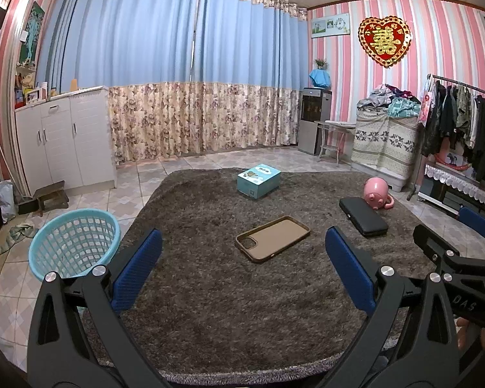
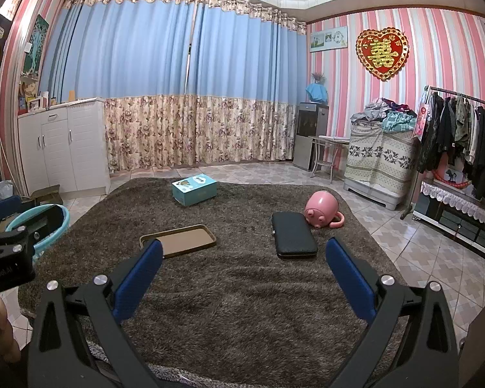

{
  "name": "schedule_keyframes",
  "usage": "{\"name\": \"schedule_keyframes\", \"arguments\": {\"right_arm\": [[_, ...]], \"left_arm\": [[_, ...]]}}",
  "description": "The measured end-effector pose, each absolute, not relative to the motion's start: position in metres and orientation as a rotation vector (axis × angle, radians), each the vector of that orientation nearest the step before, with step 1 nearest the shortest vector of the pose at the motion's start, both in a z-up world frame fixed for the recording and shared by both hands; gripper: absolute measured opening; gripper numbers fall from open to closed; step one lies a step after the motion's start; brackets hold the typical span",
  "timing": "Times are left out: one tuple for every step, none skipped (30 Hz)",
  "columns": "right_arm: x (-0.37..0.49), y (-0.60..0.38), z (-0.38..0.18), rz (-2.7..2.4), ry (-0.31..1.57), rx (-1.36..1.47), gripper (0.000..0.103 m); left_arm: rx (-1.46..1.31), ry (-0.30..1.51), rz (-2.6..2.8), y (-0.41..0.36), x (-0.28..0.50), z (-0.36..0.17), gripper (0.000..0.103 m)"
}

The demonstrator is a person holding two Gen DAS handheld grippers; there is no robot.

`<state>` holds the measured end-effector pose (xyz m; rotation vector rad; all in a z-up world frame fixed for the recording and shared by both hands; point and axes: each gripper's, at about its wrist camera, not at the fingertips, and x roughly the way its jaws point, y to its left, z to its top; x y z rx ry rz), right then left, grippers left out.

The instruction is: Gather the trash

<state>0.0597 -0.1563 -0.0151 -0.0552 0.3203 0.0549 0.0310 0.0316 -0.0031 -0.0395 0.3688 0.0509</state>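
Note:
On the brown shaggy rug [image 1: 210, 291] lie a brown phone case [image 1: 272, 238], a black flat case [image 1: 363, 216], a pink pig-shaped mug [image 1: 377, 193] on its side and a teal cardboard box [image 1: 258, 181]. A light blue plastic basket [image 1: 74, 245] stands on the tiles at the rug's left edge. My left gripper [image 1: 242, 268] is open and empty, above the rug short of the phone case. My right gripper [image 2: 242, 271] is open and empty, with the phone case [image 2: 184, 240] by its left finger and the black case [image 2: 293, 234] ahead. The mug [image 2: 321, 213], box [image 2: 194, 189] and basket [image 2: 53, 226] show there too.
A white cabinet [image 1: 64, 142] stands at the left wall, with a small stool [image 1: 50, 195] before it. A water dispenser [image 1: 313, 119], a small table [image 1: 334, 139], a covered box piled with clothes [image 1: 384, 139] and a clothes rack [image 1: 462, 119] line the right side. Curtains cover the far wall.

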Motion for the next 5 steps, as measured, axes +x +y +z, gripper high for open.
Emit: {"name": "schedule_keyframes", "arguments": {"right_arm": [[0.0597,-0.1563,-0.0151,0.055,0.321,-0.055,0.098],[0.0600,-0.1562,-0.0151,0.055,0.322,-0.056,0.098],[0.0604,-0.1563,-0.0151,0.055,0.323,-0.056,0.098],[0.0604,-0.1563,-0.0151,0.055,0.323,-0.056,0.098],[0.0605,-0.1561,-0.0152,0.055,0.323,-0.056,0.098]], "left_arm": [[-0.039,0.371,0.051,0.0314,0.0316,-0.0031,0.098],[-0.039,0.374,0.050,0.0311,0.0323,-0.0033,0.098],[-0.039,0.374,0.050,0.0310,0.0333,-0.0033,0.098],[-0.039,0.373,0.051,0.0310,0.0333,-0.0033,0.098],[-0.039,0.371,0.051,0.0310,0.0338,-0.0034,0.098]]}}
